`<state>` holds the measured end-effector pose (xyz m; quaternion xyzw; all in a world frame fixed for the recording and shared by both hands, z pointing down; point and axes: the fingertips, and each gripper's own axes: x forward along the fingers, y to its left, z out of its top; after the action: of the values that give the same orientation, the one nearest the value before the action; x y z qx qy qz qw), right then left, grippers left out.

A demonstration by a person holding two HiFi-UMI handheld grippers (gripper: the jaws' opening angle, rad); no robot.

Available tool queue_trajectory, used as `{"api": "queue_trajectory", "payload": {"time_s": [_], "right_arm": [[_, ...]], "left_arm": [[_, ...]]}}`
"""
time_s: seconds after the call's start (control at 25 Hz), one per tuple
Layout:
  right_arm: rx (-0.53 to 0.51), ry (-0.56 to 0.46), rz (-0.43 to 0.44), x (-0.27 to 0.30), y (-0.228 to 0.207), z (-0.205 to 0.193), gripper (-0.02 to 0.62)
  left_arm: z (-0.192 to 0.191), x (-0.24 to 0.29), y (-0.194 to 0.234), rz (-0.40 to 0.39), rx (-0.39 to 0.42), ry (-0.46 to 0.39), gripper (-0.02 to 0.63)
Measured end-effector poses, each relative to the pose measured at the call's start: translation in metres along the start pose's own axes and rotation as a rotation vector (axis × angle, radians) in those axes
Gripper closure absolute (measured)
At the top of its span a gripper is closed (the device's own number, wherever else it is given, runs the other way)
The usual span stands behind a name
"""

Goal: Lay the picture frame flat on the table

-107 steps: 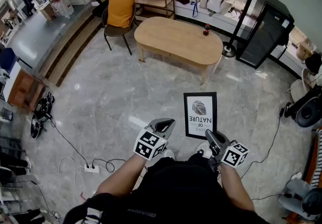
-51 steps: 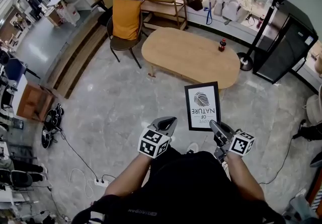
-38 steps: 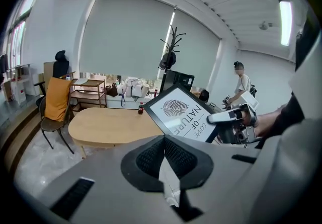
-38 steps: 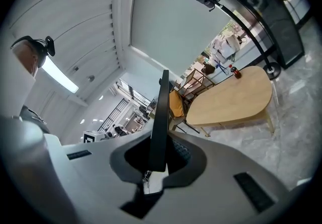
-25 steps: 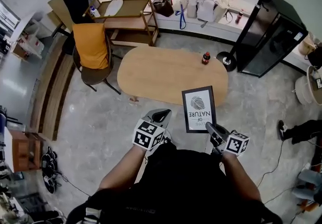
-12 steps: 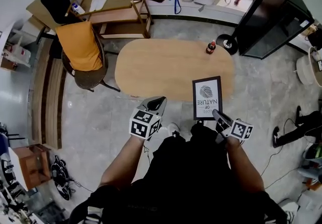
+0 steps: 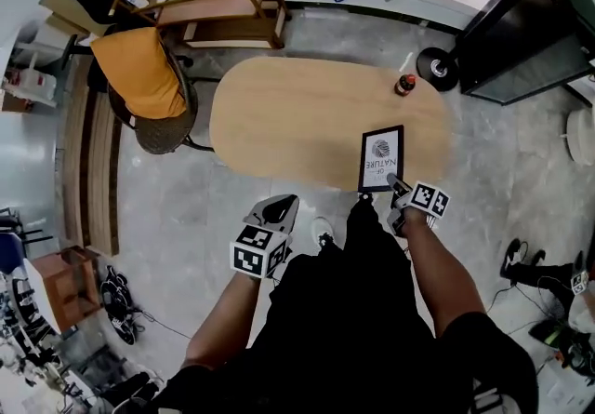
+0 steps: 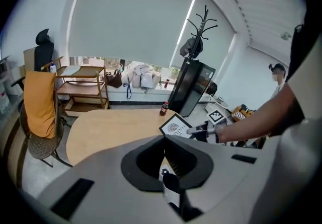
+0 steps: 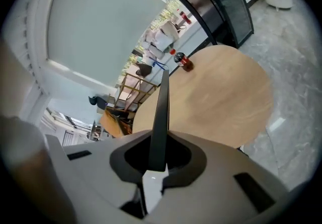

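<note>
Past the left gripper (image 8: 173, 190), jaws together and empty: oval wooden table (image 8: 110, 130); bottle (image 8: 164, 108) near its far edge; picture frame (image 8: 176, 128) tilted over its right end, pinched by the right gripper (image 8: 194, 130); orange-draped chair (image 8: 39, 109) at left.

Picture frame (image 7: 382, 159) hanging over the tabletop's (image 7: 288, 119) near right part, right gripper (image 7: 393, 182) clamping its near edge, bottle (image 7: 404, 85) standing behind it, chair (image 7: 149, 96) sitting left of the tabletop, left gripper (image 7: 282, 206) hovering before it.

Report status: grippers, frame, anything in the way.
Right gripper shut on picture frame; left gripper shut, empty. Frame over table, near edge, not yet flat. Bottle at far edge, apart.
</note>
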<state>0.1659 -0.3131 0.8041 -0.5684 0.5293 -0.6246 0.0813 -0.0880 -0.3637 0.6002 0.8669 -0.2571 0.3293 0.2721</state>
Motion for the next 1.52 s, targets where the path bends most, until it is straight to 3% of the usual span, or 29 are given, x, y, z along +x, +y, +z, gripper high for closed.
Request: {"api": "queue_trajectory", "payload": {"time_s": [0.12, 0.32, 0.48, 0.56, 0.68, 0.8, 1.08, 1.24, 1.52], "right_arm": [[0.026, 0.002, -0.026, 0.054, -0.034, 0.031, 0.574], [0.13, -0.039, 0.034, 0.12, -0.063, 0.063, 0.574], [0.1, 0.04, 0.041, 0.156, -0.085, 0.064, 0.574], [-0.013, 0.141, -0.001, 0.166, -0.099, 0.05, 0.555], [-0.321, 0.325, -0.061, 0.172, -0.11, 0.024, 0.414], [-0.581, 0.469, -0.116, 0.174, -0.123, 0.007, 0.337], [-1.048, 0.705, -0.376, 0.175, -0.159, -0.004, 0.332], [-1.066, 0.734, -0.45, 0.171, -0.153, -0.007, 0.331], [-0.979, 0.584, -0.413, 0.117, -0.094, -0.003, 0.331]], "left_arm": [[0.004, 0.018, 0.003, 0.034, -0.04, 0.028, 0.6], [0.006, 0.044, 0.005, 0.072, -0.076, 0.086, 0.6], [0.002, 0.057, 0.011, 0.093, -0.104, 0.121, 0.6], [-0.006, 0.06, 0.017, 0.111, -0.127, 0.151, 0.6], [-0.018, 0.062, 0.021, 0.126, -0.166, 0.191, 0.6], [-0.02, 0.066, 0.021, 0.126, -0.188, 0.197, 0.6], [-0.024, 0.07, 0.011, 0.108, -0.189, 0.19, 0.6], [-0.023, 0.065, 0.012, 0.091, -0.171, 0.156, 0.6], [-0.003, 0.043, -0.006, 0.021, -0.07, 0.06, 0.6]]}}
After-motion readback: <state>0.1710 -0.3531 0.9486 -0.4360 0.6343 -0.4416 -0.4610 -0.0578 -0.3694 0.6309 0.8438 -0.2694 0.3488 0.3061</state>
